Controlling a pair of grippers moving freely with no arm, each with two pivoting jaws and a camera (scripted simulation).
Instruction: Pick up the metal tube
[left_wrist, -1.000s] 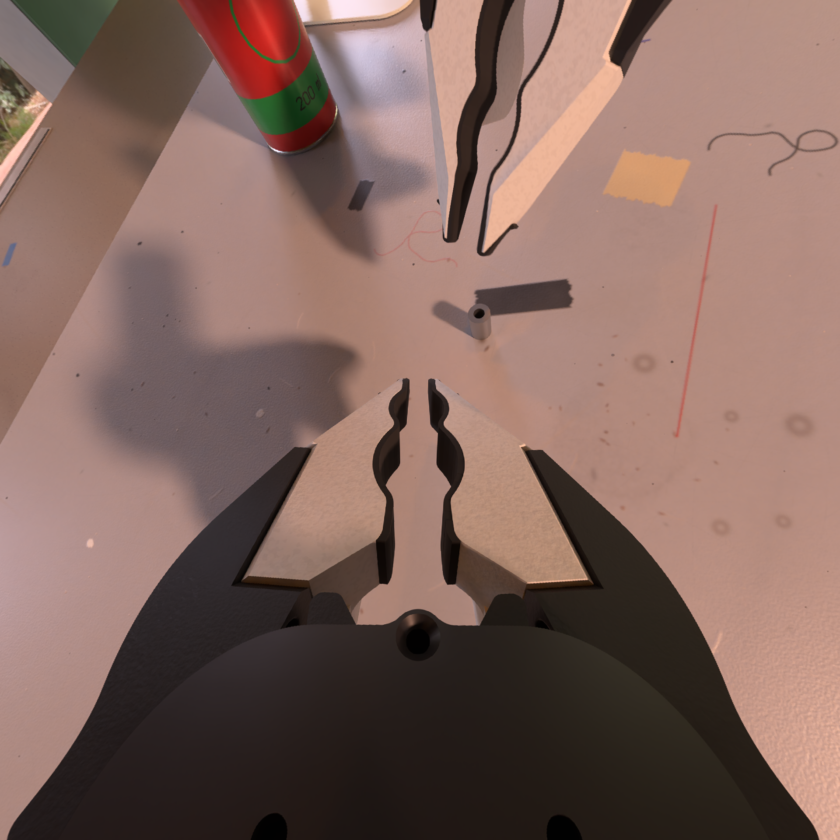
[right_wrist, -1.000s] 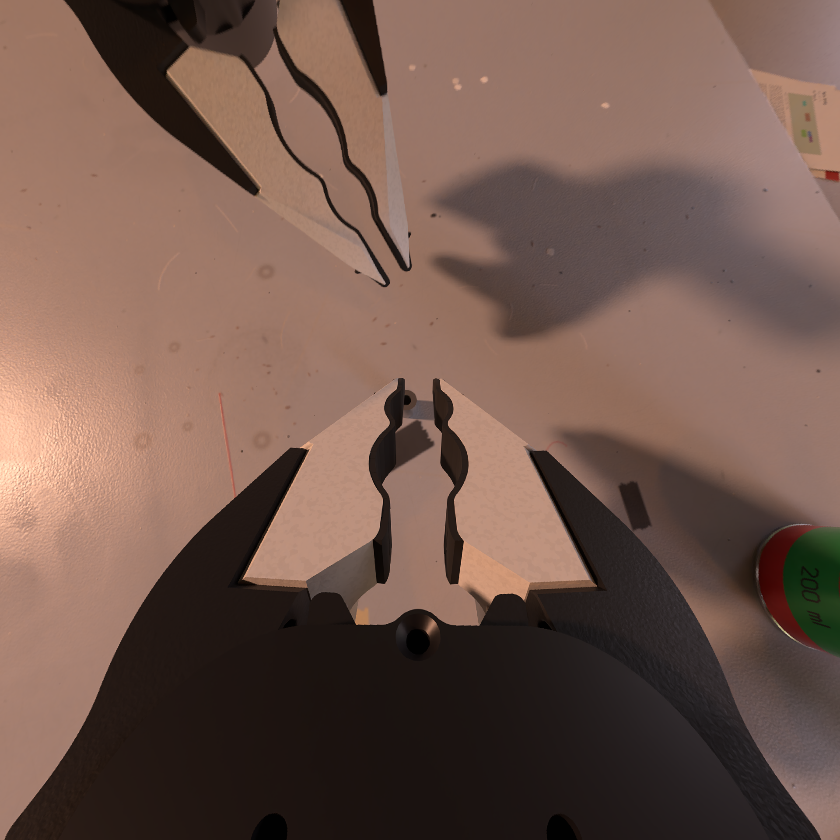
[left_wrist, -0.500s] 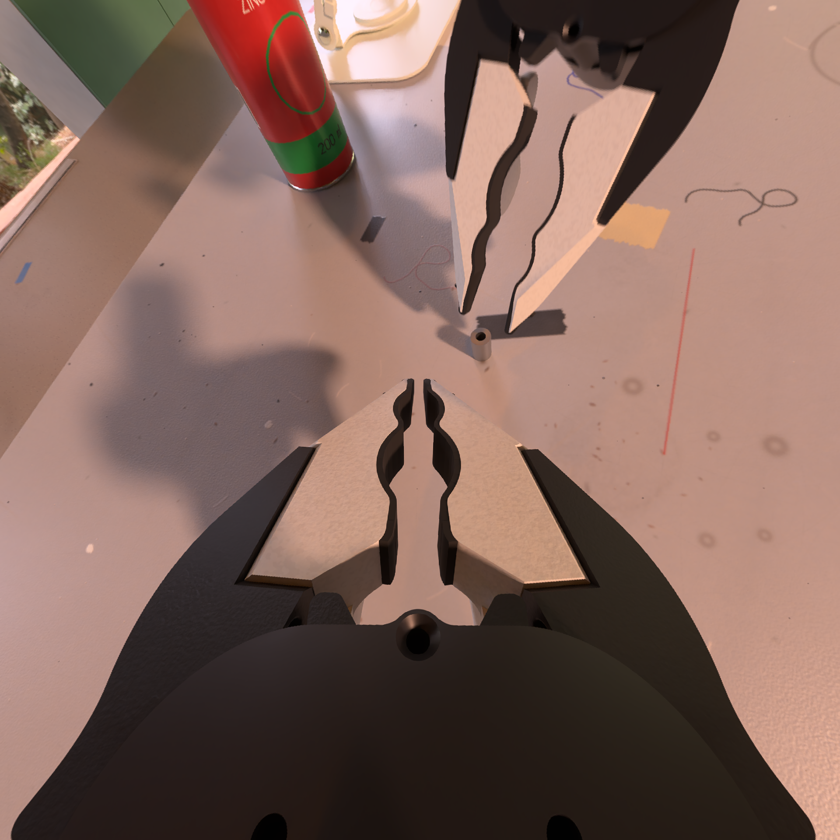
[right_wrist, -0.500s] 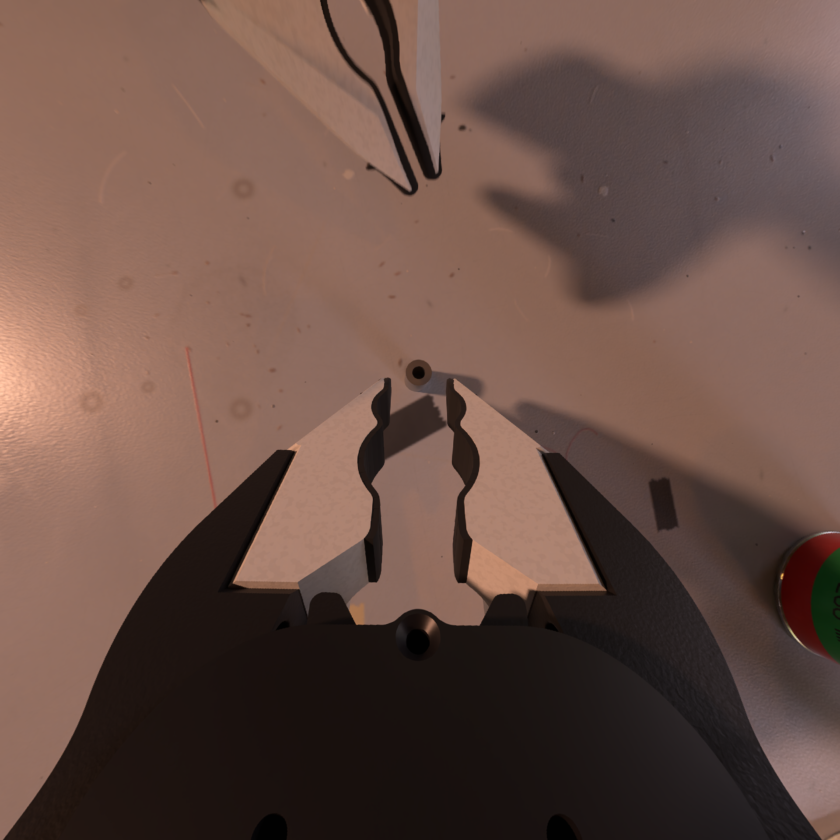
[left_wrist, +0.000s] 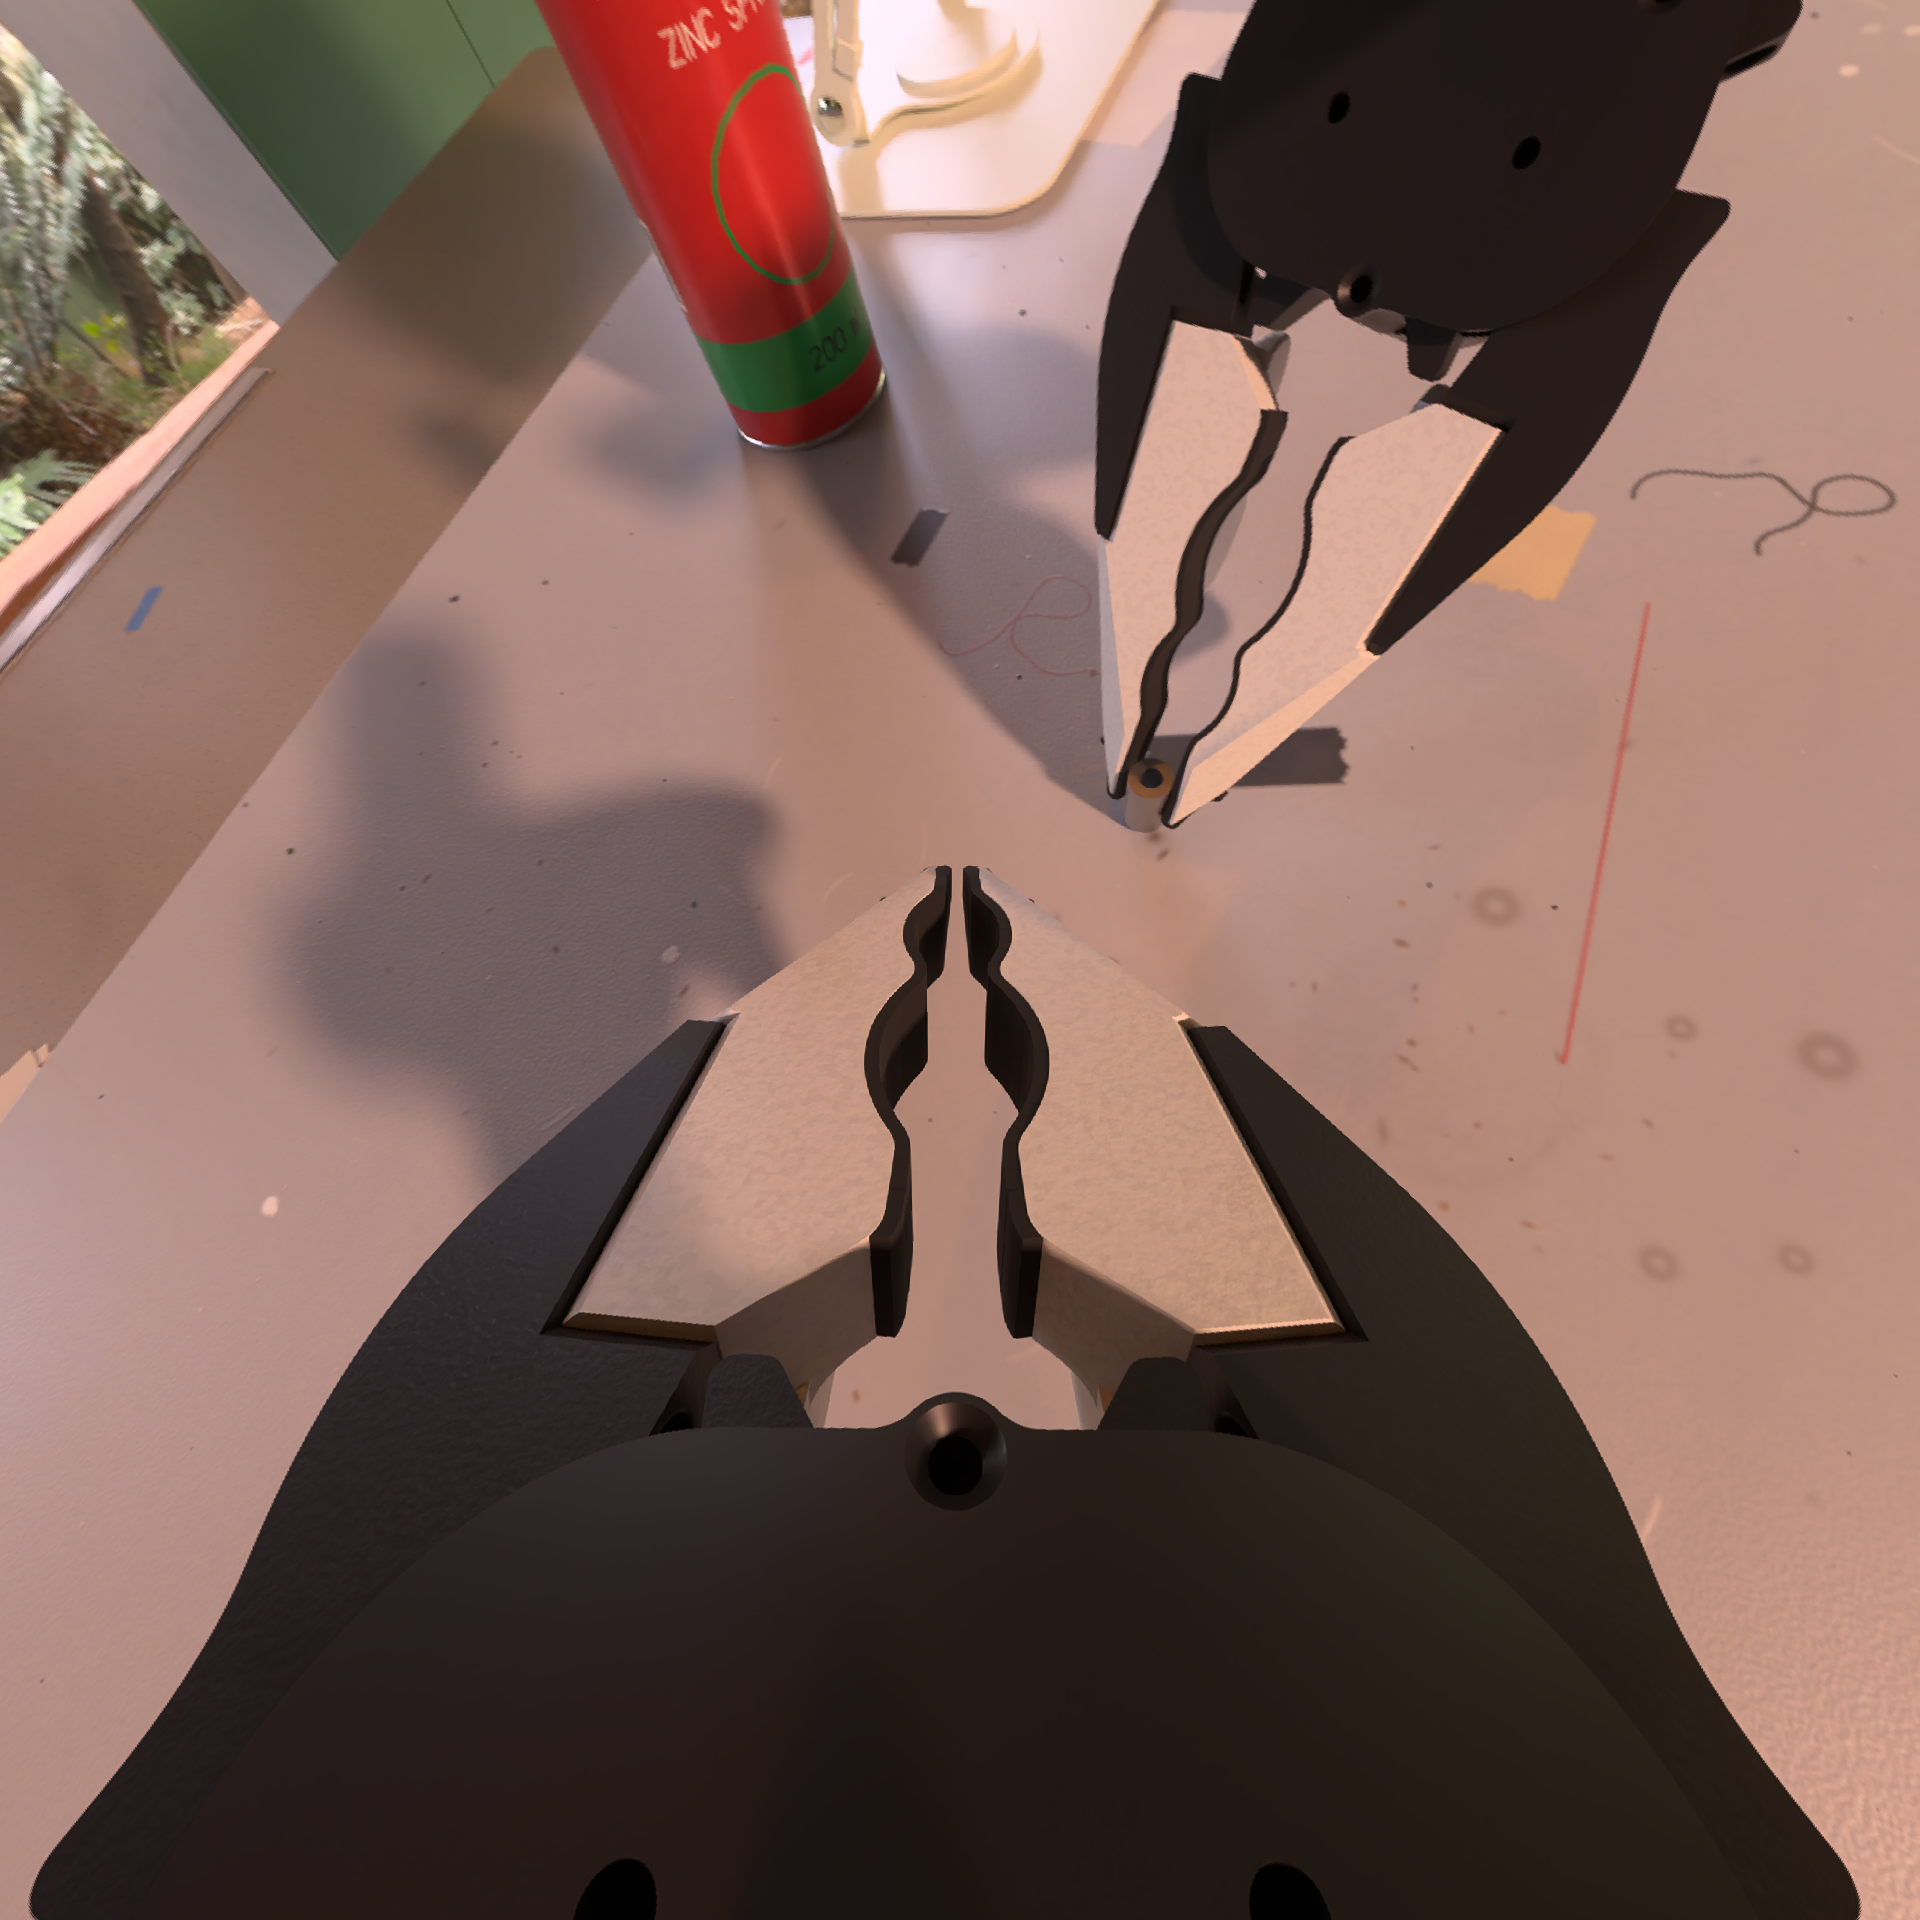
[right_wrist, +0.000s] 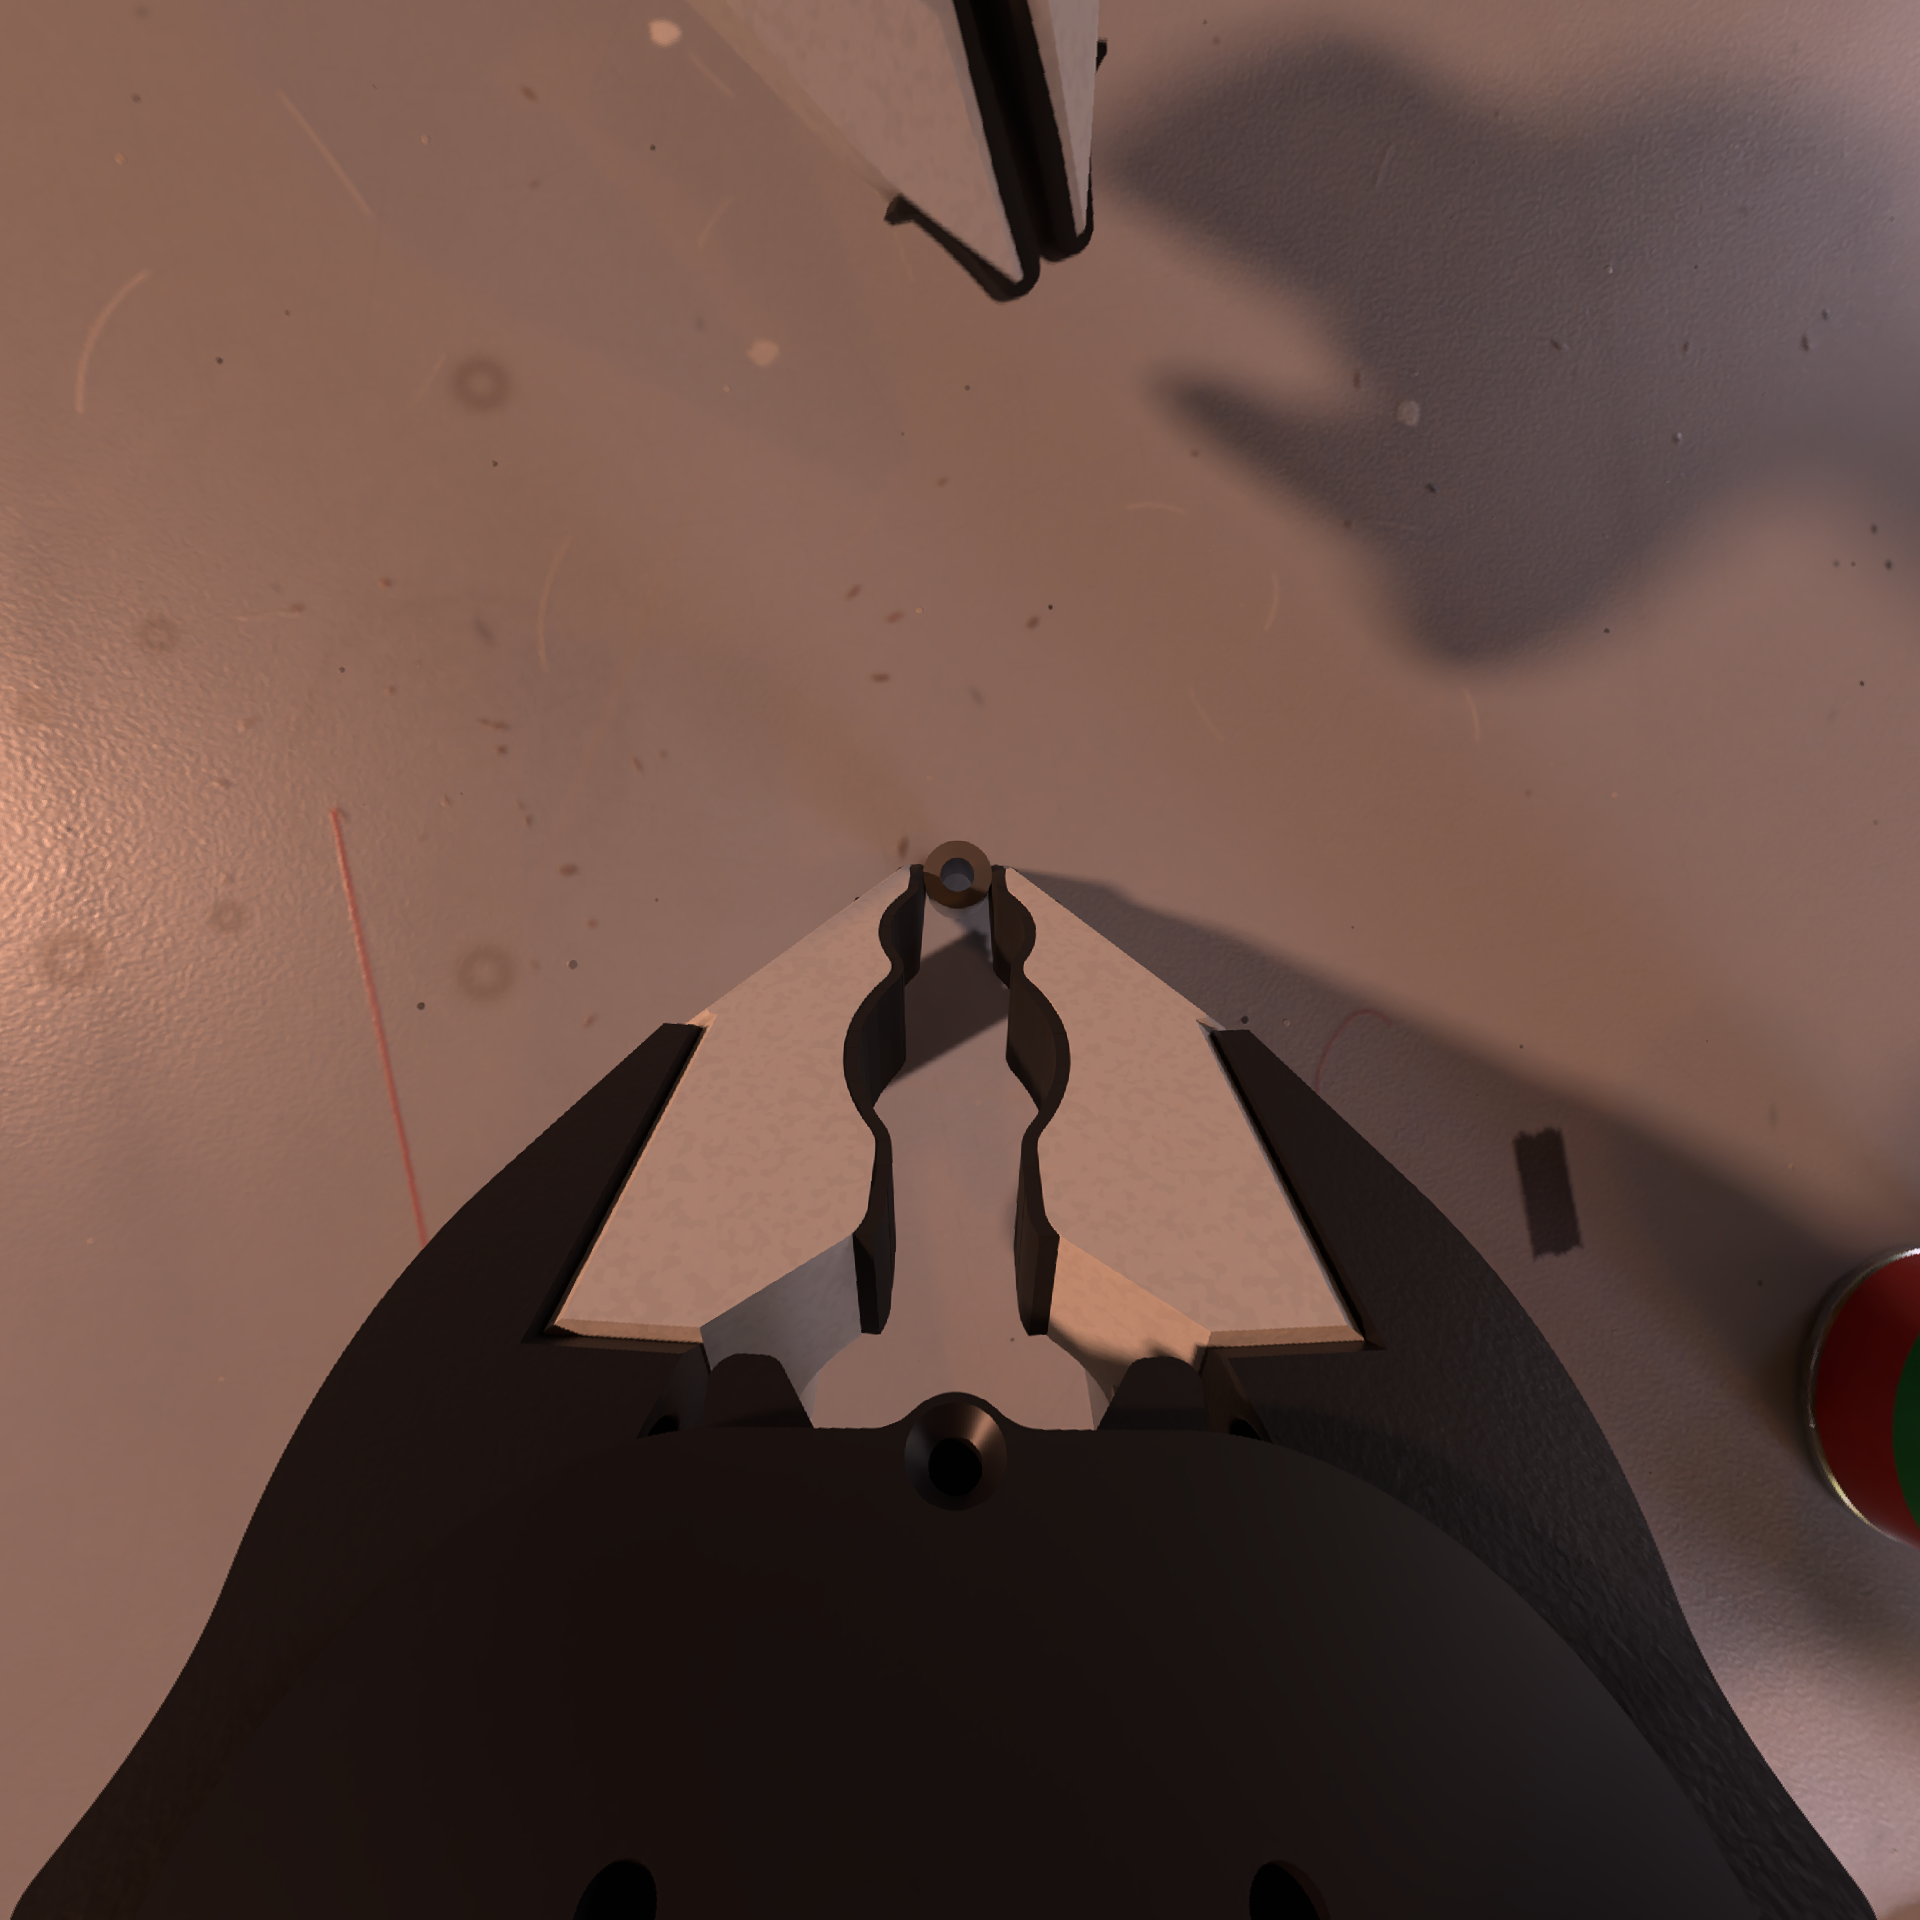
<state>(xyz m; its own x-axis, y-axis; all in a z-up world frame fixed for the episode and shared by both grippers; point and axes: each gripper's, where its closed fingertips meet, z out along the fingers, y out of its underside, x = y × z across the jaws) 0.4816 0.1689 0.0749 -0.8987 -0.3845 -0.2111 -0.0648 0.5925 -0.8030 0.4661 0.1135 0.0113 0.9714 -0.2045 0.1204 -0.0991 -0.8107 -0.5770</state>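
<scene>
You are at the grasp: your right gripper (right_wrist: 957, 878) brackets the upright metal tube (right_wrist: 957, 871) on the table (right_wrist: 623, 623), jaws narrow but seemingly unclamped, so close before lifting; the left gripper (left_wrist: 957, 875) hangs near, nearly closed, empty.

The left wrist view looks forward and down along the left gripper (left_wrist: 956, 878), low over the table (left_wrist: 416, 935), toward a spray can (left_wrist: 758, 229) at the far side. The right wrist view looks almost straight down along the right gripper (right_wrist: 958, 883), very near the table. The two face each other. Both show the tube (left_wrist: 1146, 787) (right_wrist: 957, 871), the can and each other's fingers.
</scene>
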